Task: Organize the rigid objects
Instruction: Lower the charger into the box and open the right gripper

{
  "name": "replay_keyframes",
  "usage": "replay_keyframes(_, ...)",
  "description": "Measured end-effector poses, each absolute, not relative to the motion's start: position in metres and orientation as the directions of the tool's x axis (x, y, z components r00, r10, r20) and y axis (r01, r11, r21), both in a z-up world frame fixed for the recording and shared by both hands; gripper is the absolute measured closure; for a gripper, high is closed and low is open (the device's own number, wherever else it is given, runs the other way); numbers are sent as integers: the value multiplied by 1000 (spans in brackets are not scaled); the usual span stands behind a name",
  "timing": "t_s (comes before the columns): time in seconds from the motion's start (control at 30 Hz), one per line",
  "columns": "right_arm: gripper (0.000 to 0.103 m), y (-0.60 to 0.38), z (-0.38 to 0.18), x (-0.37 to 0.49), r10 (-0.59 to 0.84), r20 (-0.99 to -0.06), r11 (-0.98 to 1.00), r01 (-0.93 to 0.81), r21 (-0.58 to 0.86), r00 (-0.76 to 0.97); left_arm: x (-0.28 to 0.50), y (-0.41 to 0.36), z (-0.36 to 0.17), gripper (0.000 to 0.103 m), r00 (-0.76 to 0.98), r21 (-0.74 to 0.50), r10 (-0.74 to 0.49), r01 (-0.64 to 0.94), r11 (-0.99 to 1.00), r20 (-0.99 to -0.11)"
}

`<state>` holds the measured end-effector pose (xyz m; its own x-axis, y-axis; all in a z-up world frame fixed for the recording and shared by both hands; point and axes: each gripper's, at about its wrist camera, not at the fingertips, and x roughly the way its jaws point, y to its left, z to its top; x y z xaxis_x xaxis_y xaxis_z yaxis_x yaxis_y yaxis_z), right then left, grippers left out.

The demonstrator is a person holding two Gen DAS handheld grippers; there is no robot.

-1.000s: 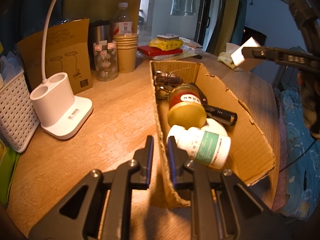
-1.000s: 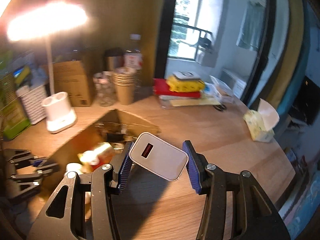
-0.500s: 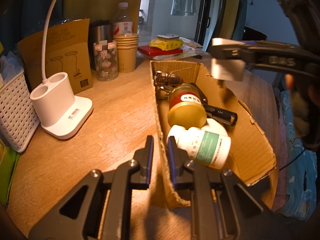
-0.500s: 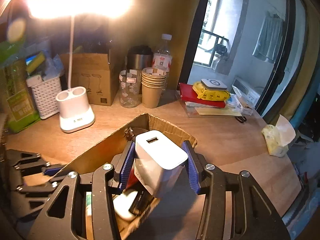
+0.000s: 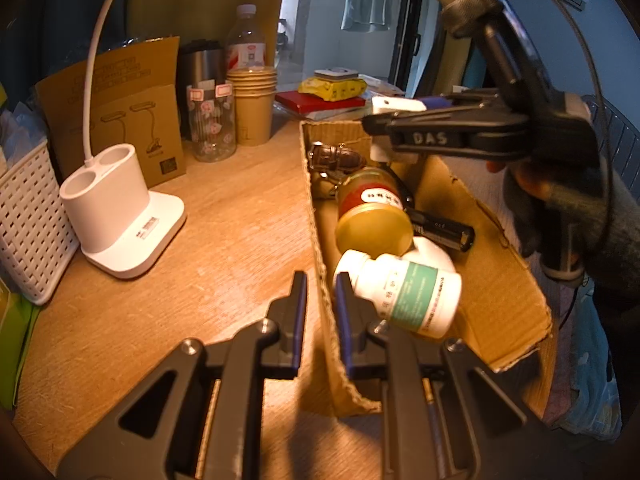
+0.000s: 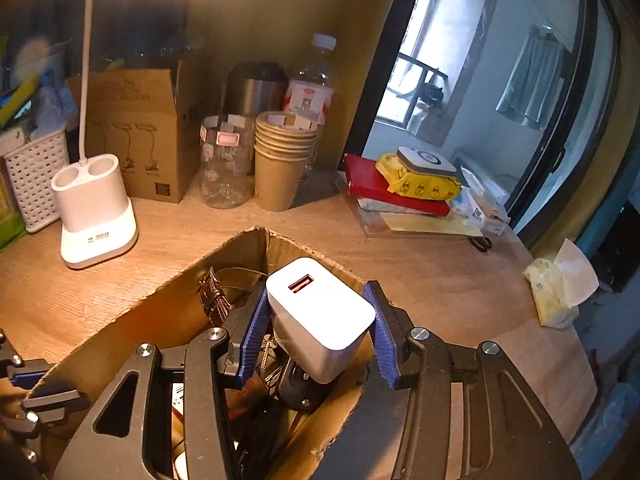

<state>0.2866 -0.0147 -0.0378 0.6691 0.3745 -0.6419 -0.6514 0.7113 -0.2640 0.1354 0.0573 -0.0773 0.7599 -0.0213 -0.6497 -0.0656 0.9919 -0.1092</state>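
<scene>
Cardboard, brown and open-topped, forms the box [image 5: 500, 300] at centre right of the left wrist view; it stands on the wooden tabletop [image 5: 208, 240]. Already inside: a white pill bottle with a green label [image 5: 404, 292], a red jar with a gold lid [image 5: 374, 216], a black cylindrical torch [image 5: 440, 230] and a dark strapped item [image 5: 336, 158] at the far end.

Left gripper [image 5: 320, 308]: fingers narrow, clamped on the near wall of the box, one finger outside and one inside, evidently steadying it.

Right gripper [image 6: 316, 332]: blue-padded fingers [image 6: 254, 332] grip a white rectangular USB charger [image 6: 320, 316] by its two sides. In the right wrist view the charger hangs above the box's far end, clear of the contents below.

Assessment: the task appears well advanced. Four items are boxed and the charger is not yet released. Whether further loose objects await sorting cannot be determined; the remaining tabletop goods at upper left look like standing fixtures.
</scene>
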Motion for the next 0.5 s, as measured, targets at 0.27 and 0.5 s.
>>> replay_keyframes(0.27, 52, -27, -50, 281, 381, -668, 724, -656, -215, 640, 136, 57, -77, 87, 760, -108, -20, -66, 992, -650)
replay_keyframes(0.5, 52, -42, -52, 268, 402, -677, 740, -655, -157, 616, 135, 57, -77, 87, 760, -109, -21, -66, 992, -650)
